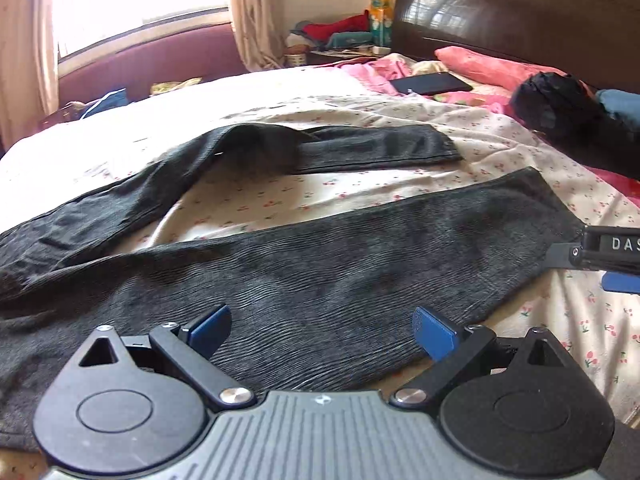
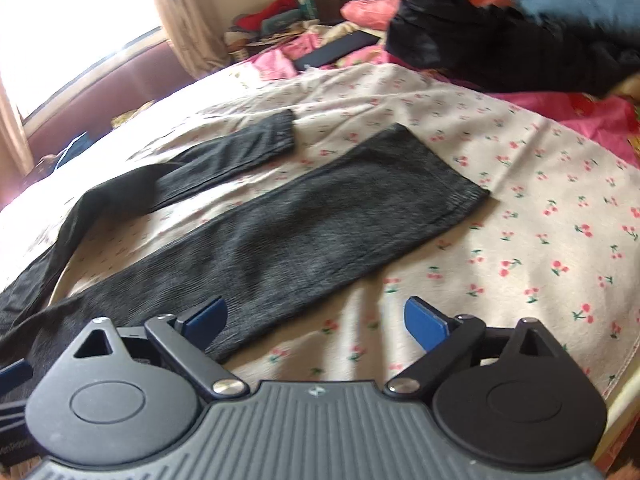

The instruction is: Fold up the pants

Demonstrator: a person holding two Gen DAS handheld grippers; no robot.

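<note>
While the pants (image 1: 320,264) lay spread on the bed (image 1: 248,200), on a sheet printed with small cherries, both legs ran away from the cameras and stood apart in a V. In the left wrist view the near leg stretched from about 8 o'clock to its hem near 3 o'clock. The far leg (image 1: 360,148) lay beyond it toward 12 o'clock, with a raised fold in its middle.

The cloth looked like a dark grey, finely ribbed knit. I judged it soft, light and limp, so it would sag and drag on the sheet when lifted, and a single layer could slip out of a shallow pinch. It did not seem fragile.

The left gripper (image 1: 322,330) hovered over the near leg with its jaws wide and nothing between them. The right gripper (image 2: 316,322) was wide as well and held nothing; below it were the near leg's edge at 9 o'clock and bare sheet at 3 o'clock.

A good hold, in my opinion, would be at the hem corners (image 2: 476,194) of one leg, taking both layers of the hem together, because the stitched edge is thicker and gives the pads more to bite. A pile of dark clothes (image 2: 500,48) lay near the pillows at 1 o'clock, well apart from the pants.
</note>
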